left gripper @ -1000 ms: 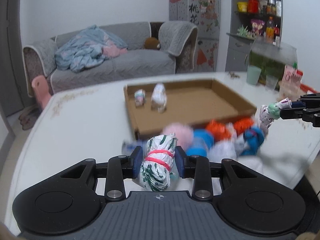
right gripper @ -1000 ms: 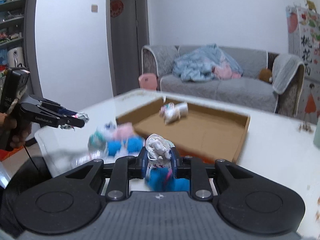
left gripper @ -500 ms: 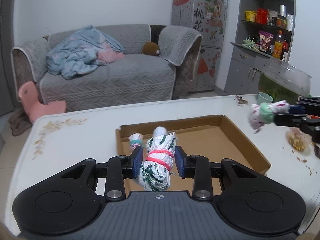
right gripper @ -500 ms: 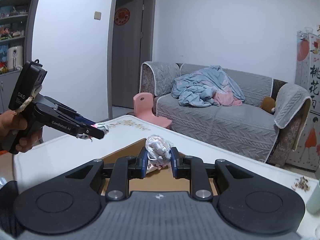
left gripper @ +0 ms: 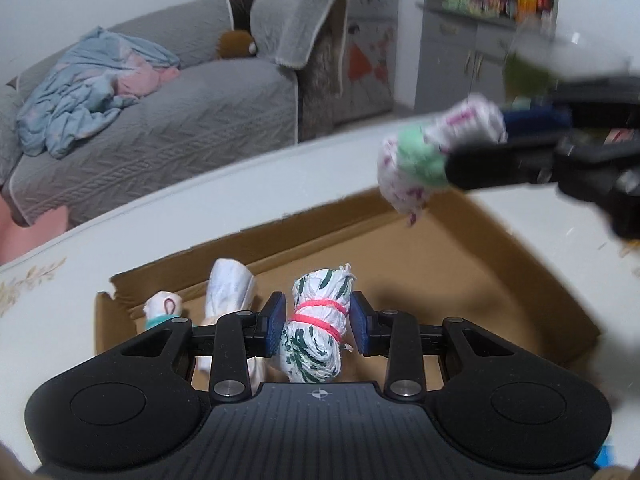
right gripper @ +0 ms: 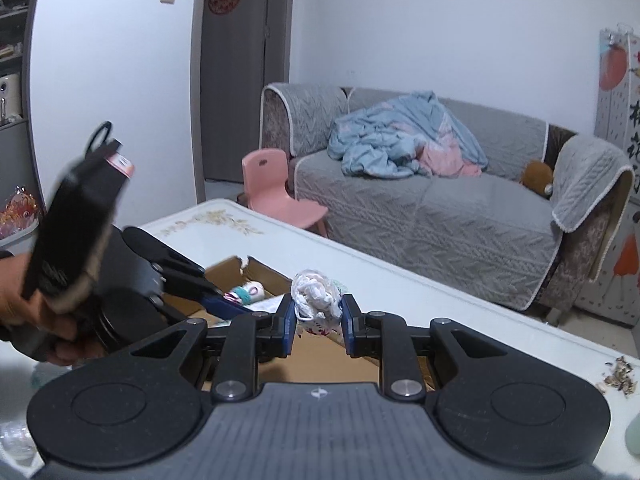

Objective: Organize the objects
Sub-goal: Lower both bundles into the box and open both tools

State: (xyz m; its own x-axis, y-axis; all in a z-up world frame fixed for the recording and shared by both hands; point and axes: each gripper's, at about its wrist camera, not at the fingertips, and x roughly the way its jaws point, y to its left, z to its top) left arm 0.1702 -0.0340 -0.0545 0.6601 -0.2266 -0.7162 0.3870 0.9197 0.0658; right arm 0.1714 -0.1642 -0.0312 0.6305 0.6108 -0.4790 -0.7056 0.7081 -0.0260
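Note:
My left gripper (left gripper: 318, 322) is shut on a white and green cloth roll tied with a pink band (left gripper: 316, 328), held over the near left part of a shallow cardboard tray (left gripper: 460, 264). Two small cloth rolls (left gripper: 230, 292) lie in the tray's left corner. My right gripper (right gripper: 318, 316) is shut on a white roll with pink specks and a green band (right gripper: 314, 294). In the left wrist view that roll (left gripper: 424, 156) hangs above the tray's far right side. The left gripper (right gripper: 224, 300), held by a hand, shows at the left of the right wrist view.
The tray lies on a white table (left gripper: 72, 312) with a floral print. Behind it stand a grey sofa (right gripper: 420, 200) with a blue blanket, a pink child's chair (right gripper: 276, 188) and a grey cabinet (left gripper: 460, 56). Crumbs (right gripper: 618, 376) lie on the table at the right.
Both grippers have moved away from the pile of coloured rolls to above the tray, each carrying its roll. The pile is out of view now, and the right gripper's roll has come closer to the left one.

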